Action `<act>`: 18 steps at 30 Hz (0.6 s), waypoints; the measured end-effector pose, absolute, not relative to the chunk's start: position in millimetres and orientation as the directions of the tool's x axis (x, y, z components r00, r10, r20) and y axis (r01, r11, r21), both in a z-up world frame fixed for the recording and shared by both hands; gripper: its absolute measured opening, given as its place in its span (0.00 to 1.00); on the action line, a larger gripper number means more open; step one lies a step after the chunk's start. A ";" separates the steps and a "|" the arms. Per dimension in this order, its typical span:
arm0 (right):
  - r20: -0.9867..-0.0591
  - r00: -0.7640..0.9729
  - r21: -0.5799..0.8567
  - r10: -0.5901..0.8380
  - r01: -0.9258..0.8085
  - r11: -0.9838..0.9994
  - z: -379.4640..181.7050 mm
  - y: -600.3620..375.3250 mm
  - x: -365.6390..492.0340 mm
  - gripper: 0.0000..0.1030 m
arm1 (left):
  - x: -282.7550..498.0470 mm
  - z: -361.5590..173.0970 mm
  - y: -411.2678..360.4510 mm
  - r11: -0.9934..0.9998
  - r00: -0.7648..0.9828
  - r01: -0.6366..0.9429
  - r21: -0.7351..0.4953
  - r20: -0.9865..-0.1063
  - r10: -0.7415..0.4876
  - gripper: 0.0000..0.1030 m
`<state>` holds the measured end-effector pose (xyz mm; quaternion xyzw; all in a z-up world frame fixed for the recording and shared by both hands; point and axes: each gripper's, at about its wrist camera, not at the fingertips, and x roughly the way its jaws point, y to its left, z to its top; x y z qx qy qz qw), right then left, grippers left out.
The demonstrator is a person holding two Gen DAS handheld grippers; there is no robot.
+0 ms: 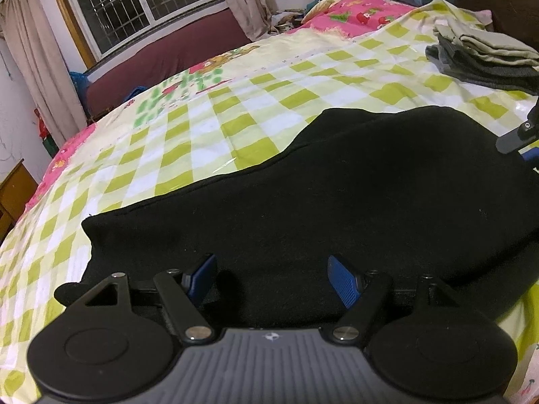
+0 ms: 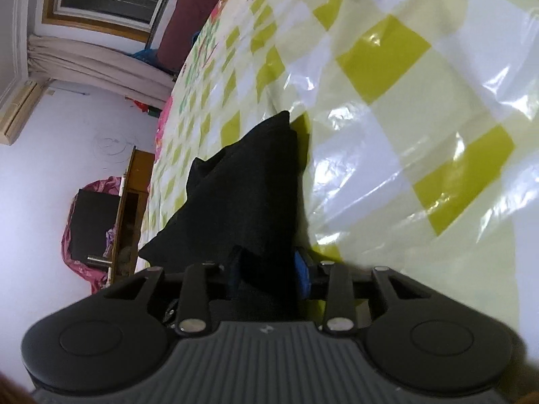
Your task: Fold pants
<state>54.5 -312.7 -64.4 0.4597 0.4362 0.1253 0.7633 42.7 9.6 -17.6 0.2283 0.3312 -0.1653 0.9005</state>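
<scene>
- Left gripper point(image 1: 271, 281) sits nearest the lens, jaws wide apart, nothing between them, poised at the near edge of the black pants point(image 1: 337, 195).
- Pants lie flat on the checked bed cover point(image 1: 202, 128), long axis running left to right.
- Right gripper point(image 2: 269, 269) is clamped on a raised bunch of pants fabric at the right end.
- Judgement: left end is free, so left jaws need to close there next.

A checked plastic sheet point(image 1: 209, 128) covered the bed. Folded clothes point(image 1: 485, 60) sat stacked far right, a barred window point(image 1: 141, 3) behind.
</scene>
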 end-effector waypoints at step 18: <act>-0.472 0.561 0.868 0.680 0.163 0.469 -84.8 -323.8 74.5 0.34 | 42.4 -18.8 -1.6 0.804 0.718 0.479 0.352 -0.684 -0.129 0.84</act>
